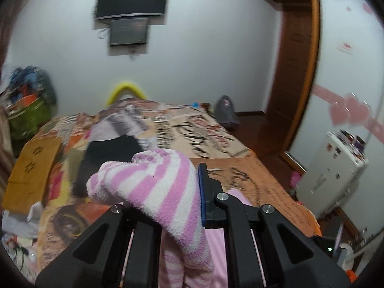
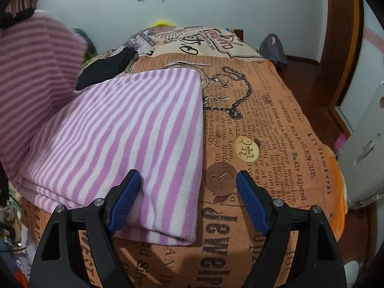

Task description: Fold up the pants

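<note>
On a bed (image 2: 276,120) spread with a newspaper-print blanket, striped pink-and-white pants (image 2: 124,132) lie partly folded at 10 o'clock from the right gripper (image 2: 189,192), whose jaws stand apart just above the near corner, apparently ready to steady it. The left gripper (image 1: 192,192) is clamped on one end of the pants, lifted clear, likely to carry it over. A black garment (image 1: 108,153) lies at 11 o'clock, possibly in the fold's path.
</note>
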Action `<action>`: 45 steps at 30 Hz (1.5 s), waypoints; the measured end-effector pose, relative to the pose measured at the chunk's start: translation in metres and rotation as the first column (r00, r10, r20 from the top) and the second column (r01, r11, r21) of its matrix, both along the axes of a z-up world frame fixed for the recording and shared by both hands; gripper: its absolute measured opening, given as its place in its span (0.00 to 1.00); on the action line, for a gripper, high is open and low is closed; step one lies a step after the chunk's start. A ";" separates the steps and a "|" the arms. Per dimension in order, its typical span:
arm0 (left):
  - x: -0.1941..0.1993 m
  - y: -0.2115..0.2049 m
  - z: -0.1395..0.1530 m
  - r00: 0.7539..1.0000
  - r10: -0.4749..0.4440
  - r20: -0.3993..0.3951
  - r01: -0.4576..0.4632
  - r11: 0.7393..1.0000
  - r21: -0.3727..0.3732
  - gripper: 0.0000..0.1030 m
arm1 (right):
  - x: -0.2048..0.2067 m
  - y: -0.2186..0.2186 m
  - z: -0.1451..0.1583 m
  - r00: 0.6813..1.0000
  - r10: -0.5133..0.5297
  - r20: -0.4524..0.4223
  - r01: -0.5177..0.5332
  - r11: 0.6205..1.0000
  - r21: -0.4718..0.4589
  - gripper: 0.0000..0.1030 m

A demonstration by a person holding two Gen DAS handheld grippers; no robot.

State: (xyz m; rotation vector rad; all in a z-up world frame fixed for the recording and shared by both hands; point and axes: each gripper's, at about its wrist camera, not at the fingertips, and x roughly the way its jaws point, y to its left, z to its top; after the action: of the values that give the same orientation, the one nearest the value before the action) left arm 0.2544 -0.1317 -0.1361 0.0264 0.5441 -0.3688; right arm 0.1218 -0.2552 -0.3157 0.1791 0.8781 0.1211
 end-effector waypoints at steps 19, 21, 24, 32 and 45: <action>-0.048 -0.147 -0.128 0.909 -0.298 -0.291 0.353 0.922 0.157 0.09 | -0.057 -0.074 0.038 0.979 -0.190 0.070 0.187 0.981 0.052 0.75; -0.052 -0.152 -0.144 0.901 -0.289 -0.323 0.358 0.917 0.179 0.09 | -0.064 -0.082 0.041 0.973 -0.217 0.072 0.215 0.976 0.039 0.75; -0.058 -0.153 -0.156 0.890 -0.282 -0.357 0.362 0.914 0.182 0.14 | -0.067 -0.090 0.043 0.967 -0.245 0.074 0.242 0.969 0.037 0.75; -0.075 -0.135 -0.125 0.873 -0.342 -0.348 0.398 0.912 0.102 0.44 | -0.071 -0.085 0.066 0.958 -0.247 0.143 0.244 0.969 0.036 0.76; -0.019 0.003 -0.099 0.958 -0.050 -0.282 0.072 0.995 0.068 0.56 | -0.020 -0.017 0.086 0.974 -0.042 0.221 0.042 0.999 0.007 0.77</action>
State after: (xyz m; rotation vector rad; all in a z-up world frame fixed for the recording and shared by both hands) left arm 0.2358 -0.1288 -0.2348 0.0671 0.8399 -0.4144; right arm 0.1021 -0.2724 -0.2297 0.1825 0.6516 0.1006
